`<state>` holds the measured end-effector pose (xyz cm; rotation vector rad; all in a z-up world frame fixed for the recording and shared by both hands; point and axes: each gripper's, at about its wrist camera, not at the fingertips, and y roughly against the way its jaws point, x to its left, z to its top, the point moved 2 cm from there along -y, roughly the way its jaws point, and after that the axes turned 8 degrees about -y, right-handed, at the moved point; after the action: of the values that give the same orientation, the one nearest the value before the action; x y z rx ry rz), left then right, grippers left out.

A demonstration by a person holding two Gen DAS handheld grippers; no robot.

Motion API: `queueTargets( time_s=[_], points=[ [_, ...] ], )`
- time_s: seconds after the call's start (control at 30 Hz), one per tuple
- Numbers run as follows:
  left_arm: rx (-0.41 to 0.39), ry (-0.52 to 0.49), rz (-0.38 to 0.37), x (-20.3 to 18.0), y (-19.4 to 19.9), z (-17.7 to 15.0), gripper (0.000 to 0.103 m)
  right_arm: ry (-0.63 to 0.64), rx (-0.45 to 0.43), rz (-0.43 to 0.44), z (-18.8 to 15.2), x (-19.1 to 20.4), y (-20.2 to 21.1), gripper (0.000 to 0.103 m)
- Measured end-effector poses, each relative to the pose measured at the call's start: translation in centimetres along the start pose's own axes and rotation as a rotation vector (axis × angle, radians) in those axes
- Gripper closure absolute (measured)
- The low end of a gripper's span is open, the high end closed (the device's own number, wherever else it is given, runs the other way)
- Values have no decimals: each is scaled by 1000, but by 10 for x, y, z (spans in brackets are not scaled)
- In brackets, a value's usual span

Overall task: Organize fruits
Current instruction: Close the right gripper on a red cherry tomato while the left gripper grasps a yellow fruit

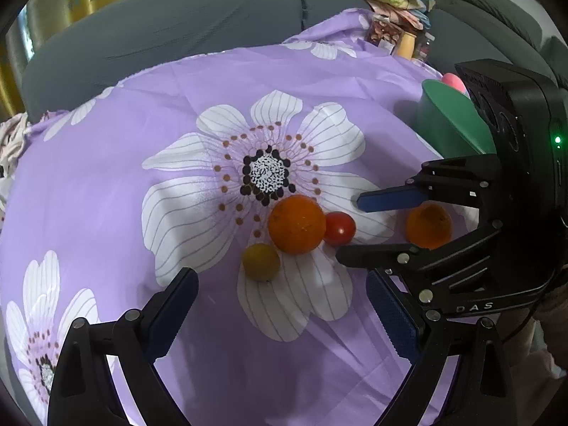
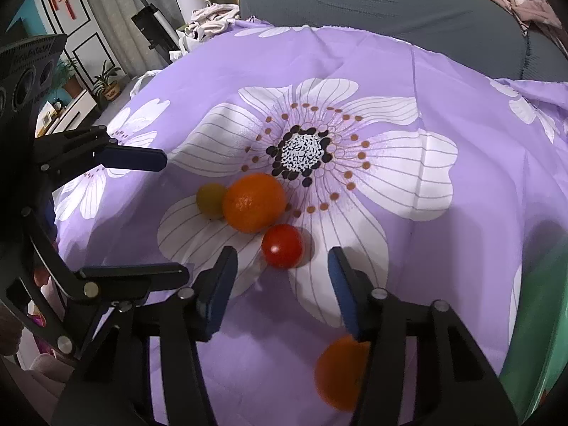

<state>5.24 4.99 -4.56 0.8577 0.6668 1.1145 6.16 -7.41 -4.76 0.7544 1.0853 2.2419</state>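
- Left wrist view: your left gripper (image 1: 280, 305) hangs open and empty over the purple flowered cloth (image 1: 142, 113), its blue pads spread wide just short of the small yellow-green fruit (image 1: 261, 262). That fruit touches the large orange (image 1: 296, 223), and the red tomato (image 1: 339, 228) sits tight against the orange's other side. Your right gripper (image 1: 349, 229) reaches in from the right, fingers apart with nothing between the pads. A second orange (image 1: 429, 225) lies behind those fingers, near the green bowl (image 1: 451, 120), which already holds something pink.
- Right wrist view: your right gripper (image 2: 282, 280) is open and carries nothing, with the tomato (image 2: 283, 245) just ahead of the tips, centred in the gap. The tomato appears the likely pick. Ease forward until both pads flank its widest part, then close gently, as it may bruise or squirt out. Keep the left pad off the large orange (image 2: 254, 201), which stands just beside the tomato and would roll if nudged.
- The second orange (image 2: 339, 372) lies below the right finger, partly hidden, so lift straight up before swinging toward the bowl (image 2: 532, 337) at the right edge.
- The tomato reads as nearly round: no long axis shows, and its stem end cannot be made out, so any approach angle should serve.
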Motion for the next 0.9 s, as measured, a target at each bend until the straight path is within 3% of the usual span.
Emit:
queueTargets(
  time_s=[0.3, 0.43, 0.53, 0.63, 0.9],
  points=[
    [14, -8, 5, 7, -6, 2, 7, 30, 39, 9, 9, 2, -16, 76],
    [13, -16, -2, 7, -8, 7, 8, 34, 22, 2, 8, 1, -12, 76],
    [21, -42, -21, 3, -11, 11, 18, 5, 1, 5, 4, -4, -2, 76],
    [41, -63, -36, 0, -20, 14, 20, -29, -23, 8, -3, -11, 10, 75],
    [86, -30, -55, 10, -39, 16, 26, -74, -58, 26, -17, -17, 29, 75]
  ],
)
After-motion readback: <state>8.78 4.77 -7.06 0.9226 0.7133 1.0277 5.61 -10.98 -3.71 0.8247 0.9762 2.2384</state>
